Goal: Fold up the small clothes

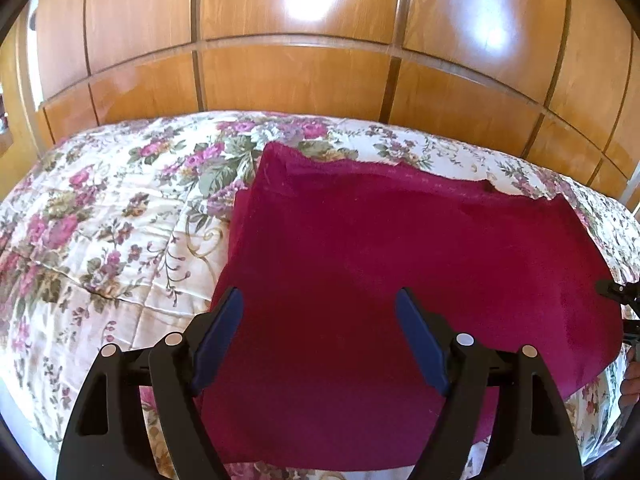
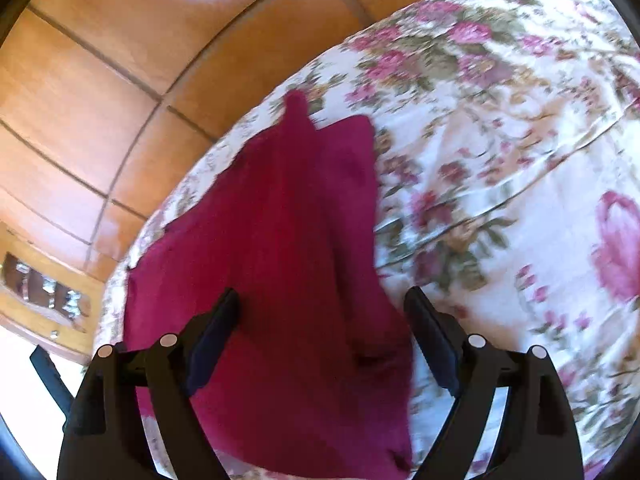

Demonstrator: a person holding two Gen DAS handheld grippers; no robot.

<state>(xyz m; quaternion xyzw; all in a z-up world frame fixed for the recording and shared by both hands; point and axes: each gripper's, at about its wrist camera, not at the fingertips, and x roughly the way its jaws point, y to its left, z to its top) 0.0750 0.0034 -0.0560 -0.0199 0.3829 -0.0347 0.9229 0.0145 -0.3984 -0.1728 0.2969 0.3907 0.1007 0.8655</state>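
Observation:
A dark red fleece garment [image 1: 400, 264] lies spread flat on a floral bedspread [image 1: 104, 240]. My left gripper [image 1: 320, 300] is open and empty, hovering over the garment's near left part. In the right wrist view the same garment [image 2: 280, 240] lies under my right gripper [image 2: 322, 300], which is open and empty above its near edge. A narrow strip of the cloth [image 2: 298, 108] sticks out at the far end. The right gripper's tip [image 1: 618, 292] shows at the right edge of the left wrist view, beside the garment's right edge.
The bedspread [image 2: 500, 160] covers the bed to the right of the garment. Glossy wooden wardrobe panels [image 1: 300, 76] stand right behind the bed. A wooden piece of furniture [image 2: 44, 292] shows at the lower left of the right wrist view.

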